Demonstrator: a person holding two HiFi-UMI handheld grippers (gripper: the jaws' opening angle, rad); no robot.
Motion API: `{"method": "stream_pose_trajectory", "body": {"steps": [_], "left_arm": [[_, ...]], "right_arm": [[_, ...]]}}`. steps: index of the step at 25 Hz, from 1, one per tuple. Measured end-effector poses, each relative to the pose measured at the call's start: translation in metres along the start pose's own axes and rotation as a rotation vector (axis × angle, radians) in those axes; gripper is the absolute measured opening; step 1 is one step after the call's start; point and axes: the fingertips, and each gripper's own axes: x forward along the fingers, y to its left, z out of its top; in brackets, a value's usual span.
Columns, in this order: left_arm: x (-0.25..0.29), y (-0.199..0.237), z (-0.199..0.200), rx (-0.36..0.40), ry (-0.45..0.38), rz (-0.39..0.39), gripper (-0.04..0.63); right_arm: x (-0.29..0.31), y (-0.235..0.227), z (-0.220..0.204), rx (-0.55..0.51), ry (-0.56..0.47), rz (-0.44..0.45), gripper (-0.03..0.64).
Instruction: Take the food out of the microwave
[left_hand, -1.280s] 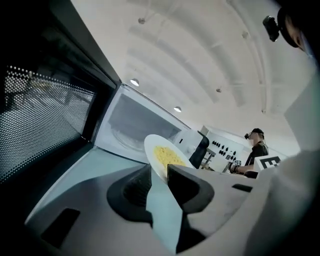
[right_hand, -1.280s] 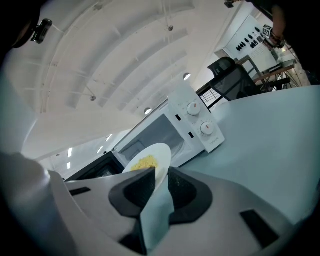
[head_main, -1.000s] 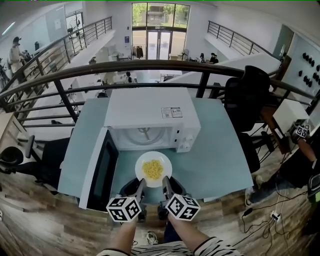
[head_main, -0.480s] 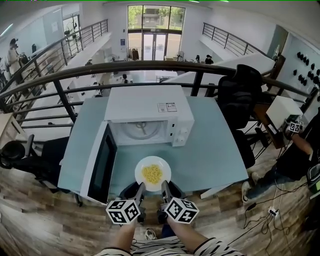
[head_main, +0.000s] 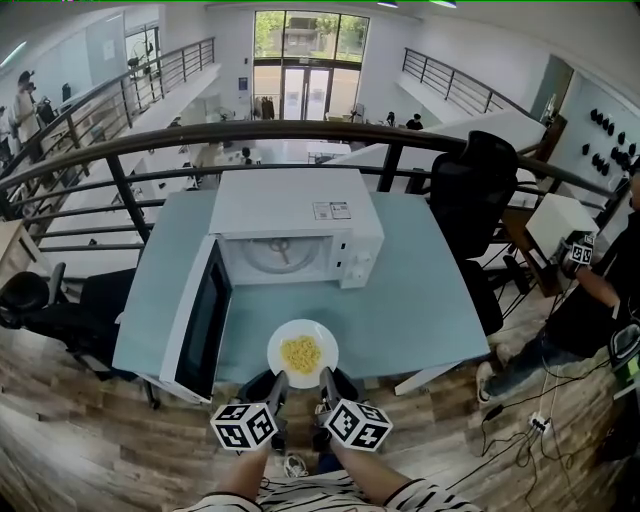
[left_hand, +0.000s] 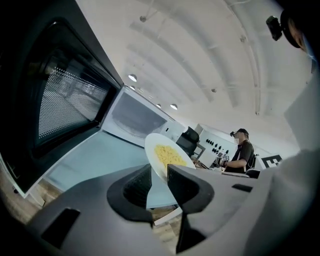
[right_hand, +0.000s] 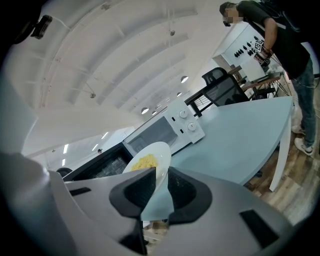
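**Gently now: plate is out of the oven, next set it down level**

The white plate (head_main: 329, 350) of yellow food (head_main: 301, 353) hangs over the pale table (head_main: 420, 300), near its front edge and clear of the open microwave (head_main: 290, 215). Judging by this, both hands should sink together and keep the plate level. It should land well in from the edge and away from the microwave door (head_main: 205, 330), and the jaws should let go only once the plate rests.

The left gripper (left_hand: 159, 172) clamps the near rim, its jaws partly apart. The right gripper (right_hand: 160, 175) pinches the rim beside it, and its jaws have just closed a little tighter on it.

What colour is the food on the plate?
Yellow food, on a white plate; clearest in the head view.
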Motion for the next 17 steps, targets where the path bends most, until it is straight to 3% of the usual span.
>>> {"method": "stream_pose_trajectory", "body": {"steps": [17], "left_arm": [[0.0,0.003,-0.018,-0.036,0.031,0.008,0.109]], "right_arm": [[-0.004,-0.01,-0.012,0.009,0.032,-0.022,0.08]]}}
